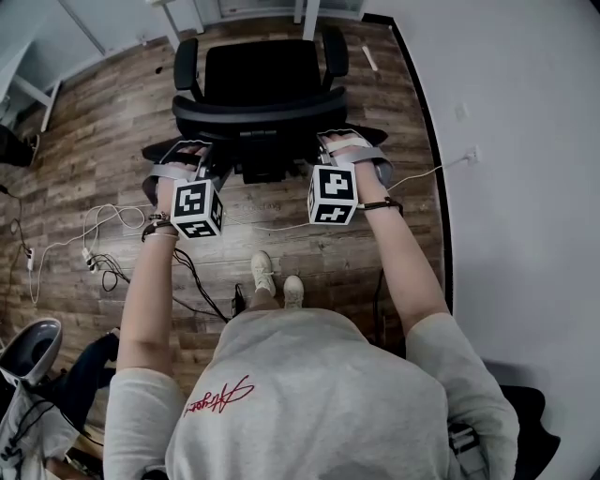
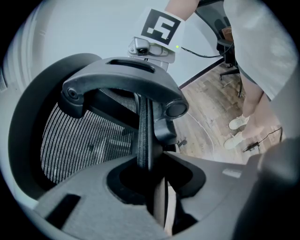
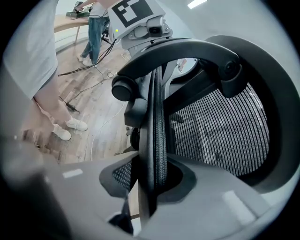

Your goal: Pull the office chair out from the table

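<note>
A black mesh office chair (image 1: 261,84) stands on the wood floor, its back toward me and its seat toward the table legs at the top. My left gripper (image 1: 192,157) is shut on the left edge of the chair's backrest (image 2: 143,136). My right gripper (image 1: 339,150) is shut on the right edge of the backrest (image 3: 157,136). Each gripper view shows the backrest rim running edge-on between the jaws, with the mesh and the curved headrest bar beyond. The fingertips themselves are hidden behind the chair frame in the head view.
White table legs (image 1: 187,14) stand at the top behind the chair. Cables and a power strip (image 1: 89,258) lie on the floor at the left. A white wall (image 1: 506,141) runs along the right. A second person's legs (image 3: 91,33) show far off. My shoes (image 1: 277,281) are just behind the chair.
</note>
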Action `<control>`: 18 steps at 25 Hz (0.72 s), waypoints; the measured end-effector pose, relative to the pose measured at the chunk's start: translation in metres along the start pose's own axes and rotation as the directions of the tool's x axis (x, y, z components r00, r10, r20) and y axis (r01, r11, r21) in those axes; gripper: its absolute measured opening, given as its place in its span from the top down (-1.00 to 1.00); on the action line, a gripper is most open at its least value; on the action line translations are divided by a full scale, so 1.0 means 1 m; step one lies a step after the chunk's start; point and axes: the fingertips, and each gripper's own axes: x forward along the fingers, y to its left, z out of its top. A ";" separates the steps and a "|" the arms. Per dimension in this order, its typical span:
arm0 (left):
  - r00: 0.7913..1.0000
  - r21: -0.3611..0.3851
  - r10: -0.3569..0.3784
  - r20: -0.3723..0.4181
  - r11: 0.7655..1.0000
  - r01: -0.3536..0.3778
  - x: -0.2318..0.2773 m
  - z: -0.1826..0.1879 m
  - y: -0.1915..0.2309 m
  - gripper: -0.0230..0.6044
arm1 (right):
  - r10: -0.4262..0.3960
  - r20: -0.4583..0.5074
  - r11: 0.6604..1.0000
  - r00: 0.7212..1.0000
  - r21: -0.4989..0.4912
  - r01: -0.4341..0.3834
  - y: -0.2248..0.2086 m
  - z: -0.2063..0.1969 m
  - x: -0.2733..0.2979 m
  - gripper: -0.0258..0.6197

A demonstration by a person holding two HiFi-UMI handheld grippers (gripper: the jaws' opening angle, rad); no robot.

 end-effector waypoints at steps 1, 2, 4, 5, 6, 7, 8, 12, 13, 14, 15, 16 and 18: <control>1.000 -0.001 0.000 -0.001 1.000 0.000 -0.001 0.002 -0.002 0.58 | -0.003 0.000 1.000 1.000 -0.002 0.003 0.002 -0.001 -0.002 0.64; 1.000 -0.001 0.000 -0.002 1.000 0.000 -0.002 0.003 -0.003 0.58 | -0.006 0.001 1.000 1.000 -0.005 0.006 0.003 -0.001 -0.003 0.64; 1.000 -0.001 0.004 -0.004 1.000 -0.004 -0.005 0.004 -0.005 0.58 | -0.009 0.002 1.000 1.000 -0.008 0.009 0.004 0.000 -0.005 0.64; 1.000 -0.002 0.004 -0.003 1.000 -0.004 -0.006 0.004 -0.006 0.58 | -0.008 0.002 1.000 1.000 -0.008 0.008 0.006 0.001 -0.007 0.64; 1.000 -0.002 0.005 -0.002 1.000 -0.005 -0.007 0.005 -0.007 0.59 | -0.008 0.002 1.000 1.000 -0.010 0.008 0.007 0.002 -0.008 0.64; 1.000 -0.002 0.007 -0.002 1.000 -0.007 -0.008 0.005 -0.009 0.59 | -0.010 0.003 1.000 1.000 -0.012 0.010 0.009 0.002 -0.009 0.64; 1.000 -0.001 0.009 -0.001 1.000 -0.009 -0.009 0.006 -0.010 0.59 | -0.011 0.004 1.000 1.000 -0.015 0.011 0.010 0.002 -0.010 0.65; 1.000 -0.001 0.013 -0.005 1.000 -0.013 -0.009 0.013 -0.012 0.59 | -0.015 0.009 1.000 1.000 -0.016 0.015 0.013 -0.003 -0.013 0.65; 1.000 -0.001 0.013 -0.006 1.000 -0.013 -0.009 0.015 -0.014 0.58 | -0.018 0.012 1.000 1.000 -0.015 0.019 0.014 -0.003 -0.015 0.65; 1.000 -0.001 0.013 -0.007 1.000 -0.013 -0.010 0.017 -0.016 0.58 | -0.023 0.017 1.000 1.000 -0.014 0.023 0.015 -0.003 -0.018 0.65; 1.000 -0.001 0.013 -0.009 1.000 -0.013 -0.012 0.019 -0.019 0.58 | -0.026 0.019 1.000 0.999 -0.015 0.026 0.018 -0.002 -0.021 0.65; 1.000 -0.003 0.012 -0.010 1.000 -0.012 -0.014 0.020 -0.022 0.58 | -0.026 0.019 1.000 0.999 -0.016 0.027 0.021 -0.002 -0.022 0.65; 1.000 -0.006 0.010 -0.011 1.000 -0.010 -0.016 0.023 -0.026 0.58 | -0.024 0.017 1.000 1.000 -0.019 0.025 0.026 -0.004 -0.025 0.65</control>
